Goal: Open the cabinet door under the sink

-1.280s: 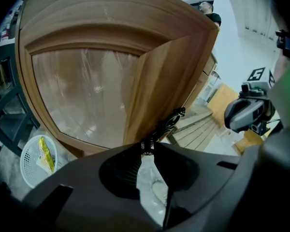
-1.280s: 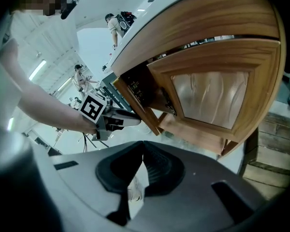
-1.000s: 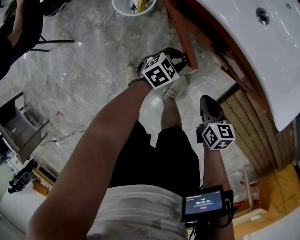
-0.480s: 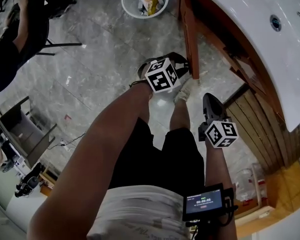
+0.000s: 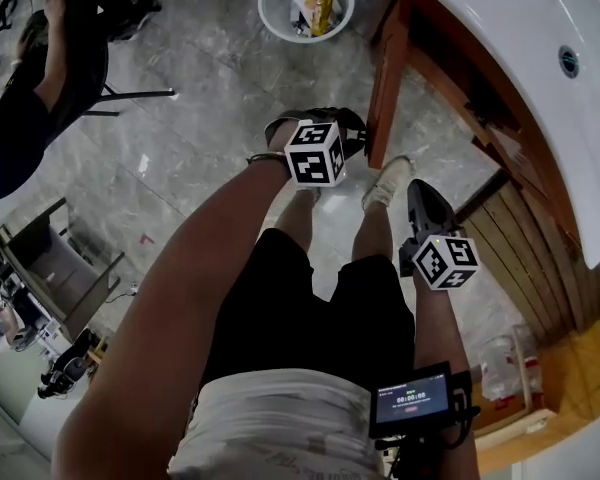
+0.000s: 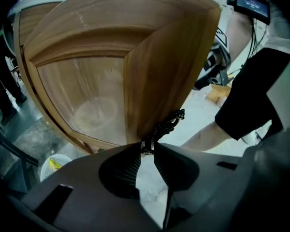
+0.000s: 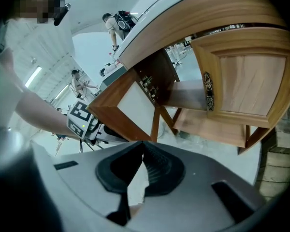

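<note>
Two grippers, two wooden doors. The left gripper's point(image 6: 146, 148) ribbed jaws pinch the dark, ornate metal handle point(image 6: 168, 123) at the edge of the open cabinet door point(image 6: 87, 91), a curved, panelled leaf. The right gripper point(image 7: 138, 164) hangs apart from it, jaws together on nothing. Beyond is a second panelled door point(image 7: 249, 81) under the glossy white sink point(image 5: 520, 18).

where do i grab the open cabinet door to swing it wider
By the dark ornate metal handle near the door's free edge, coming from the front face: it stands proud of the flat wood, slim enough to pinch. The left gripper is clamped on its end.
</note>
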`<state>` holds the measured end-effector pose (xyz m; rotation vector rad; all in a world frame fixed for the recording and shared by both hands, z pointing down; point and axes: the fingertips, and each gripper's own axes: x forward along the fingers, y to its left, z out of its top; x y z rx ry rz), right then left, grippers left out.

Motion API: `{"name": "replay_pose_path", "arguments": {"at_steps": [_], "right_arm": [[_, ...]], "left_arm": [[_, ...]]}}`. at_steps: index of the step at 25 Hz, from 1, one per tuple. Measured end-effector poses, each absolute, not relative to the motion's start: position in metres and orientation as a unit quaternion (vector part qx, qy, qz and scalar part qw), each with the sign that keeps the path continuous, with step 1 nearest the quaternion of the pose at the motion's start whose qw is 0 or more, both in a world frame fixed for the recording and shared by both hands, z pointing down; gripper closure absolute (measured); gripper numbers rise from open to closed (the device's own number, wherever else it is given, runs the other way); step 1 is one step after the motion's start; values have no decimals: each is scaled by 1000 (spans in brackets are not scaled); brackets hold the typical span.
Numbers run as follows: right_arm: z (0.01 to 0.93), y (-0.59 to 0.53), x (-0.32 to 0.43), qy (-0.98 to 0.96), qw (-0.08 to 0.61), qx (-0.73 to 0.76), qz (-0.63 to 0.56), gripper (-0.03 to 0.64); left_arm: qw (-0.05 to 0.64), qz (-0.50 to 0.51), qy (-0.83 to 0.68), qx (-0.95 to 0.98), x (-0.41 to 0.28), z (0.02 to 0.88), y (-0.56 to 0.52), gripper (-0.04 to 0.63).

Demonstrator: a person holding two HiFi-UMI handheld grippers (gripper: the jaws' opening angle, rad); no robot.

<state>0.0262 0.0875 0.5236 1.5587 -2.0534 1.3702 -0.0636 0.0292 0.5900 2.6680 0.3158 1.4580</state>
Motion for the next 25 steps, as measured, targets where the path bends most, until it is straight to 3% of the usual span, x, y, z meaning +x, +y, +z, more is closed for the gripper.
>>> {"name": "replay_pose_path", "arguments": {"at_steps": [10,25], "right_arm": [[520,75,-10,-700,125,531,461,603],[510,73,-64,-695,136,537,459,603]], "left_arm": [[-83,494,154,851,-116,591,9,506],[-117,500,48,857,-181,587,-43,489]]}}
